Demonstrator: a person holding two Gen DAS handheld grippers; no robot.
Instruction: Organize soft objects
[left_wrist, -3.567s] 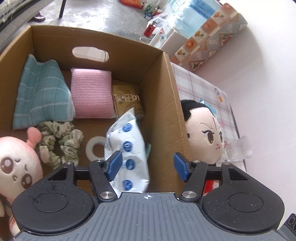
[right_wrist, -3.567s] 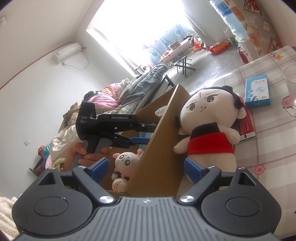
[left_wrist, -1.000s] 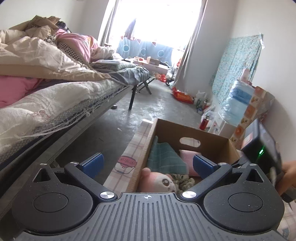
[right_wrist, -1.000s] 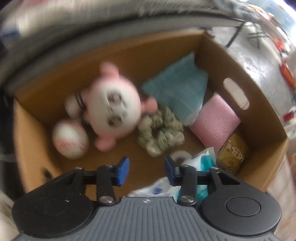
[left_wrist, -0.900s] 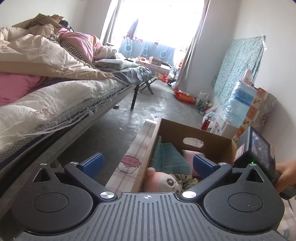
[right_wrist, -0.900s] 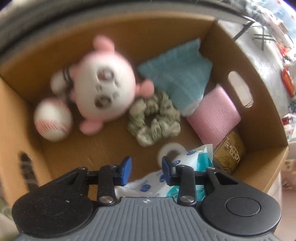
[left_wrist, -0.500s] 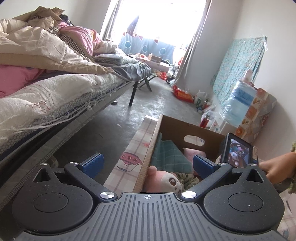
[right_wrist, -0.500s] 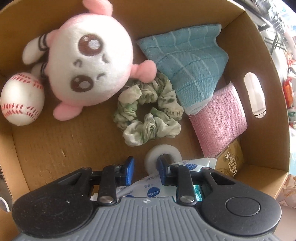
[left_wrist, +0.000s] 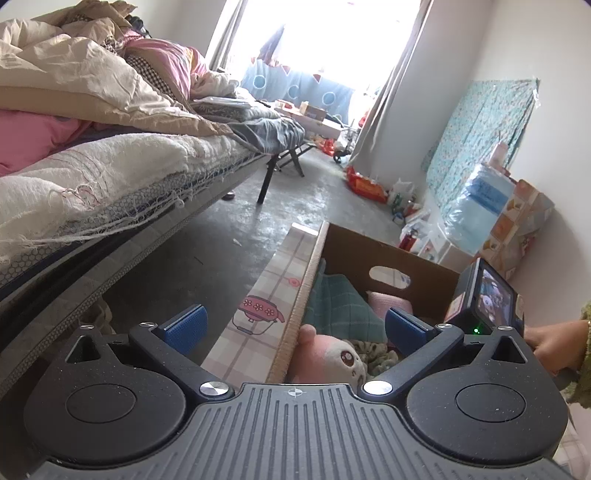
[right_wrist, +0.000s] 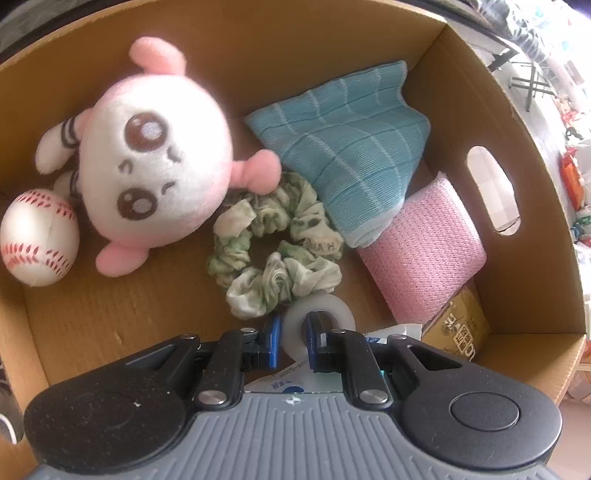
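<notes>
In the right wrist view a cardboard box (right_wrist: 517, 302) holds a pink-and-white plush (right_wrist: 155, 162), a baseball (right_wrist: 37, 236), a green scrunchie (right_wrist: 277, 251), a teal cloth (right_wrist: 354, 147), a pink cloth (right_wrist: 424, 251), a brown packet (right_wrist: 458, 332), a wipes pack (right_wrist: 295, 380) and a white tape roll (right_wrist: 321, 310). My right gripper (right_wrist: 291, 343) is inside the box, shut on the tape roll's rim, one finger through its hole. My left gripper (left_wrist: 291, 328) is open and empty, held above the box's near left edge (left_wrist: 299, 317), over the plush (left_wrist: 332, 362).
The box stands on a checked tablecloth (left_wrist: 258, 317). A bed with piled bedding (left_wrist: 92, 147) lies left across a grey floor (left_wrist: 229, 243). The right gripper's camera unit (left_wrist: 487, 299) and the hand holding it (left_wrist: 550, 347) show at the right. A water bottle (left_wrist: 476, 206) stands by the wall.
My right gripper has dropped lower into the box and closed its fingers onto the tape roll. My left gripper stayed open and nearly still.
</notes>
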